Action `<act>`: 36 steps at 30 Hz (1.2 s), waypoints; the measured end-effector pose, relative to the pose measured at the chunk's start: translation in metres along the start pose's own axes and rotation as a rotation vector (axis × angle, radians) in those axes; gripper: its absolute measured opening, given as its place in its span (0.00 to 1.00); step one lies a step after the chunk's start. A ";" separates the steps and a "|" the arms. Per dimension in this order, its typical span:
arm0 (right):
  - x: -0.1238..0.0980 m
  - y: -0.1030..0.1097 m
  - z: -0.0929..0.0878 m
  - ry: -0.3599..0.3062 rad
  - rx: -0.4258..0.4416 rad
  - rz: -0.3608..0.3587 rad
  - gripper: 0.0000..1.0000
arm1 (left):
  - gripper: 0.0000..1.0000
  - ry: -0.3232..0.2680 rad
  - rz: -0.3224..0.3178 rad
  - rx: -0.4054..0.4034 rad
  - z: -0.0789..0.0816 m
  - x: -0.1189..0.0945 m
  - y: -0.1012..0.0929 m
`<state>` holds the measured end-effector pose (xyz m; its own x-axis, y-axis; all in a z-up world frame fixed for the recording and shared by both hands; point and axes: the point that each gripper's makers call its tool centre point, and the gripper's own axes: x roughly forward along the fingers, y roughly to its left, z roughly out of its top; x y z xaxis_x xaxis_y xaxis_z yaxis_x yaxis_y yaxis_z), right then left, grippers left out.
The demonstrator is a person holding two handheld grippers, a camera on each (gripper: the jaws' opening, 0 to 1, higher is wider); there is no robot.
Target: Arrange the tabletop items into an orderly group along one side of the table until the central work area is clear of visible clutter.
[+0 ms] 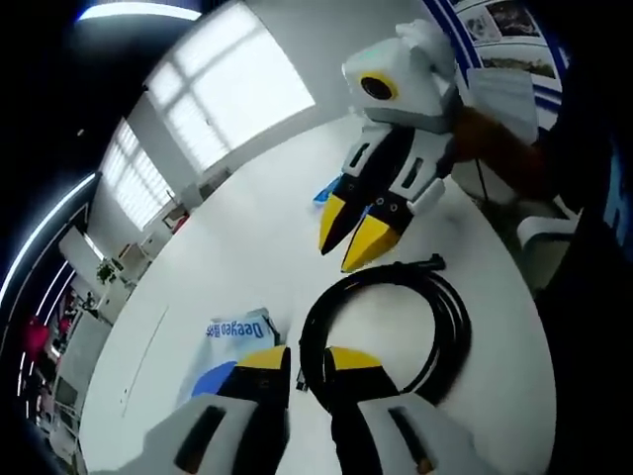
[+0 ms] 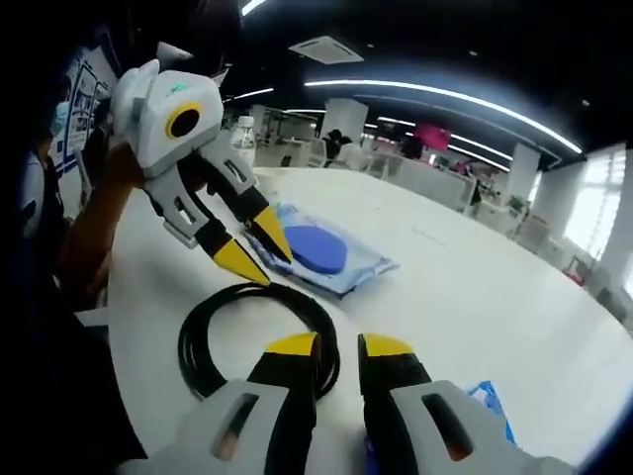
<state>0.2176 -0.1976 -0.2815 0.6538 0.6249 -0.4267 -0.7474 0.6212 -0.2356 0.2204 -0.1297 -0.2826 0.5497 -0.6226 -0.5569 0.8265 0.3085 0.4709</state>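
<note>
Black cable (image 1: 391, 327) lay coiled flat on the white table (image 1: 247, 237), in a loose ring between the two grippers, just ahead of each one's fingers. Judged light, limp and rubbery; the coil would sag and open out if lifted by one strand, so best pinched across the bundled strands at the rim, or dragged flat. A ring has no real long axis; its one free plug end (image 1: 433, 262) stuck out at the rim toward the right gripper in the left gripper view. Left gripper (image 1: 307, 358) stood with fingers a small gap apart, empty, tips at the coil's edge. Right gripper (image 2: 339, 345) likewise had a narrow gap, nothing held, tips just short of the coil (image 2: 259, 336). A clear packet with a blue disc (image 2: 321, 252) lay flat beyond the coil, near the left gripper. Another blue packet (image 2: 492, 406) sat beside the right gripper. Bottle (image 2: 244, 139) stood far back on the table.
</note>
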 end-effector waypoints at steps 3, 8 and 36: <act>-0.006 -0.003 0.000 -0.007 0.004 -0.012 0.13 | 0.12 -0.016 -0.009 0.004 0.008 0.004 -0.002; -0.017 -0.009 -0.002 -0.011 0.007 -0.039 0.13 | 0.12 -0.040 -0.024 0.008 0.020 0.009 -0.004; -0.051 -0.017 -0.006 -0.062 0.076 -0.135 0.19 | 0.35 -0.069 -0.061 0.052 0.036 0.022 -0.014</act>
<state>0.1965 -0.2432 -0.2612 0.7555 0.5595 -0.3408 -0.6426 0.7340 -0.2195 0.2168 -0.1737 -0.2770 0.4878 -0.6875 -0.5379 0.8496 0.2324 0.4735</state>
